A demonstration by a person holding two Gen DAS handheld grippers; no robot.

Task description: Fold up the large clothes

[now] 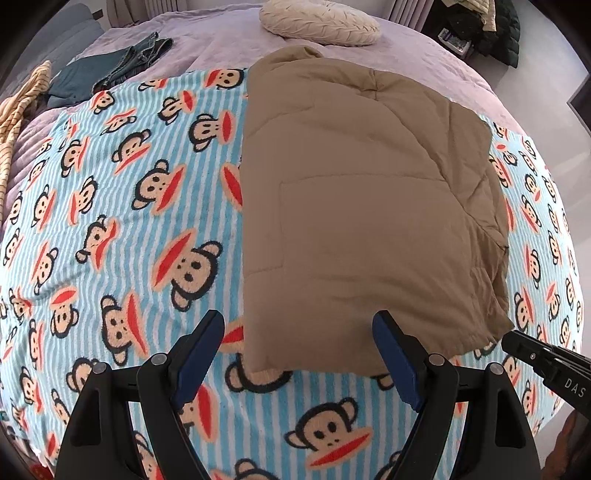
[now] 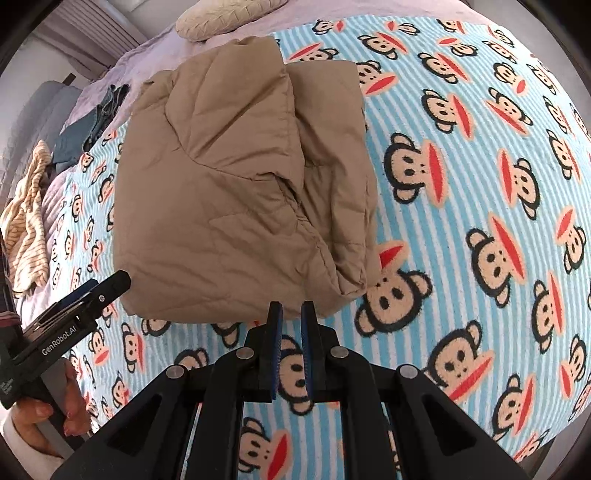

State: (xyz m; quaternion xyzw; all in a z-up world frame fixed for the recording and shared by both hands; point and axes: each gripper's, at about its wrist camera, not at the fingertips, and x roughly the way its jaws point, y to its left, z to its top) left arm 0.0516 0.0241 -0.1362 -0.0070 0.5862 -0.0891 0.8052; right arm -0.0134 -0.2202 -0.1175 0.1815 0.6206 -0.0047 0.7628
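A tan padded jacket (image 1: 351,203) lies folded into a thick block on a monkey-print blanket (image 1: 110,221). My left gripper (image 1: 297,325) hovers open over the jacket's near edge, whose left corner shows between the wide-set blue pads without touching them. My right gripper (image 2: 291,312) is shut with nothing in it, just in front of the jacket (image 2: 229,184) at its near right corner. Each gripper shows in the other's view: the right gripper's tip (image 1: 511,338) by the jacket's right corner, the left gripper (image 2: 107,282) by its left corner, held by a hand (image 2: 70,410).
The blue-striped blanket (image 2: 461,184) covers a lilac bed. A cream pillow (image 1: 321,20) lies beyond the jacket. Folded jeans (image 1: 122,62) and a yellow striped garment (image 1: 18,107) lie at the far left. Dark clothes hang at the room's far right (image 1: 491,26).
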